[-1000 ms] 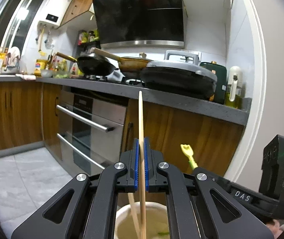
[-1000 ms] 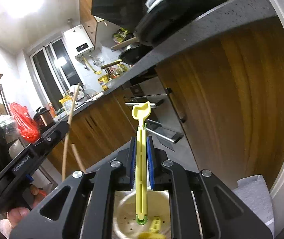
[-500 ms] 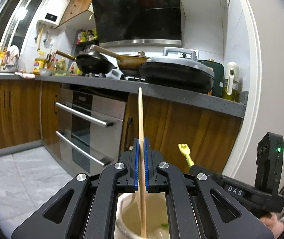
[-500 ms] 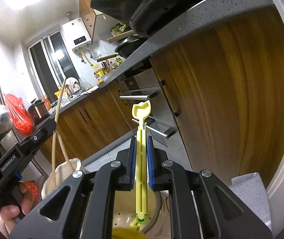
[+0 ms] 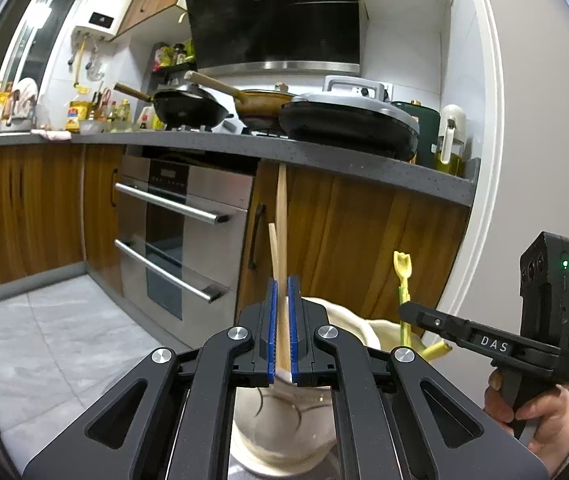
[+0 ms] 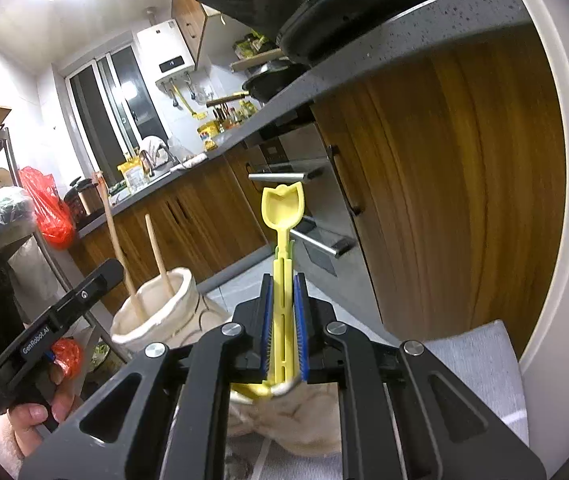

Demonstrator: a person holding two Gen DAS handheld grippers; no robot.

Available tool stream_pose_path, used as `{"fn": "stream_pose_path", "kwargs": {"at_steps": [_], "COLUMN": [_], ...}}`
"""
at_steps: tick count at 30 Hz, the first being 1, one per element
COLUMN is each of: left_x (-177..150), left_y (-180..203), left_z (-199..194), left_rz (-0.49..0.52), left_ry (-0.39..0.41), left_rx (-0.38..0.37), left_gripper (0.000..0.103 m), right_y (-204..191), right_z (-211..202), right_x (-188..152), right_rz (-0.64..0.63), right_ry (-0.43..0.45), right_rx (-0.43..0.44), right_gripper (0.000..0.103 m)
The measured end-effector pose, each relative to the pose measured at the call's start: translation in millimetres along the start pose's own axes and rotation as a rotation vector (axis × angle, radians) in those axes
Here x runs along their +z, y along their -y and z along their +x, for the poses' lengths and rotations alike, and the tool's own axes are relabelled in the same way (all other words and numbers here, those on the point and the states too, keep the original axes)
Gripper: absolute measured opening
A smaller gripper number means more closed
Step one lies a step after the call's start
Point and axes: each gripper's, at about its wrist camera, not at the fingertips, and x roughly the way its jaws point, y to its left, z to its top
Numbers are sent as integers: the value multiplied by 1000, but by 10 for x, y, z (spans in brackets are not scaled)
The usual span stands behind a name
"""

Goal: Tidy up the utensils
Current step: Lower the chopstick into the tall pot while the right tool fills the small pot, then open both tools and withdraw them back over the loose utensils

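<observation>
Left claw (image 5: pixel 281 328) clamped on long wooden chopstick (image 5: pixel 281 240), right claw (image 6: pixel 283 330) clamped on yellow plastic spoon (image 6: pixel 283 216). I see both lower than a second ago, tips now inside cream ceramic holders (image 6: pixel 156 312). Second chopstick (image 6: pixel 156 248) already in. Ready to release, I reckon.

Two texts can be read. In the left wrist view, white letters "DAS" stand on a small label on the side of the right hand-held gripper (image 5: pixel 404 312), on its black body near the handle. In the right wrist view, white lettering "GenRobot.AI" runs along the black body of the left hand-held gripper (image 6: pixel 112 270). Labels on the bottles on the counter (image 5: pixel 324 158) are too small to read.
</observation>
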Motion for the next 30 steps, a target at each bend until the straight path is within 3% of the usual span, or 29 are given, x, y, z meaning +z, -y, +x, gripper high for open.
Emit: {"fn": "stream_pose_path", "kwargs": {"at_steps": [7,9,11,12,14,18,20,25,30], "left_x": [-9,2,20,27,38,41,29,-64,-221], "left_y": [75,90,97,104,108,137,145,160,124], "left_z": [-64,-94,-133,-152,-232,-414,-497,-737,-894], "left_rz": [33,39,41,40,36,55,64,84,85], "left_ry": [-18,-21,-23,-21,-17,-21,-22,-65,-141], "left_rx": [9,14,20,22,28,52,65,108,149], "left_gripper": [6,10,20,23,42,68,86,95,96], "right_y": [-45,-41,-37,-33,-29,-67,-102,-149,-270], "right_z": [-57,-72,-117,-143,-214,-410,-506,-753,-924], "right_x": [-15,-13,-8,-10,-16,-57,-85,-165,-240], "right_rz": [-26,-23,-14,-10,-2,-22,-46,-73,-111], "right_ry": [-9,-12,-2,0,1,8,9,3,-16], "right_rx": [-20,-26,-25,-23,-30,-44,-46,-55,-91], "right_gripper": [12,24,39,40,45,62,77,96,98]}}
